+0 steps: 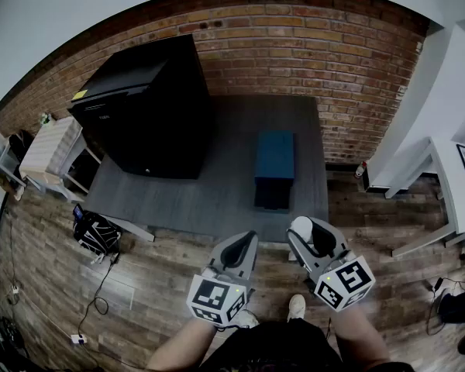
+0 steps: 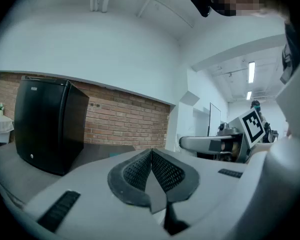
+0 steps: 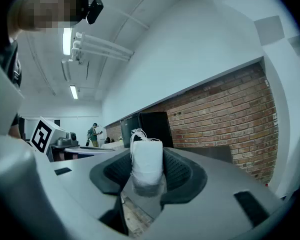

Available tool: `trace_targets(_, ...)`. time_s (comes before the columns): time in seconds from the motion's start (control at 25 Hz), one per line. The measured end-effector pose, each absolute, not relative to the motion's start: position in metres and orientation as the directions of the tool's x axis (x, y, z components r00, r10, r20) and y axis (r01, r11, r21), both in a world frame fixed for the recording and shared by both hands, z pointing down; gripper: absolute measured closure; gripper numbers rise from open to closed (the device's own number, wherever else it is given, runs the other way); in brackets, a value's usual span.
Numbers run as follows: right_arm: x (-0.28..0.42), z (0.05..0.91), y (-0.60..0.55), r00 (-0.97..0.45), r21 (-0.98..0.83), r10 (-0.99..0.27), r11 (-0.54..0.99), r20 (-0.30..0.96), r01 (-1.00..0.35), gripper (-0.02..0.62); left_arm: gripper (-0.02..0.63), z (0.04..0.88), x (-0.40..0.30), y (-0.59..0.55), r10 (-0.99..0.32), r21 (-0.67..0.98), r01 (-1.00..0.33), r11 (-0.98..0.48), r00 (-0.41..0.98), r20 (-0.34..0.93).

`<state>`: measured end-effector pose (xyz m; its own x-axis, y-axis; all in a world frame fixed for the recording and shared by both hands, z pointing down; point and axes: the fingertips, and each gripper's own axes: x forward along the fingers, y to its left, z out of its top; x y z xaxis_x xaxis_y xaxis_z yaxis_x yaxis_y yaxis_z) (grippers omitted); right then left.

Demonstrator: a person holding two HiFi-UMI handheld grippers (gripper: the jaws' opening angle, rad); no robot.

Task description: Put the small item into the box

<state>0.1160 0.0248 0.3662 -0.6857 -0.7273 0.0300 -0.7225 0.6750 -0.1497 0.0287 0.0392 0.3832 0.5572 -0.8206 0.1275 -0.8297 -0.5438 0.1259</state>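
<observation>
A small white pouch (image 3: 147, 160) with a loose string at its top stands between the pads of my right gripper (image 3: 147, 166), which is shut on it. From the head view the same white item (image 1: 301, 227) shows at the tip of the right gripper (image 1: 310, 235), held low in front of the grey table (image 1: 225, 184). A teal box (image 1: 275, 161) lies on that table, ahead of the right gripper. My left gripper (image 1: 244, 246) is held beside the right one, and its ribbed pads (image 2: 165, 171) meet with nothing between them.
A big black cabinet (image 1: 143, 115) stands on the table's left part. A brick wall (image 1: 349, 60) runs behind. A white counter (image 1: 449, 115) is at the right, a small wooden table (image 1: 50, 149) and a bag (image 1: 93, 231) at the left. Cables lie on the wood floor.
</observation>
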Motion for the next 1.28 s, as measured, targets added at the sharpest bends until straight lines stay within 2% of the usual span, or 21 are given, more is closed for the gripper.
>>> trace_targets(1.28, 0.106, 0.36, 0.041, -0.642, -0.169, -0.766, 0.63, 0.02, -0.758, 0.4, 0.572, 0.378, 0.015, 0.055, -0.797, 0.122, -0.804, -0.582, 0.594, 0.11)
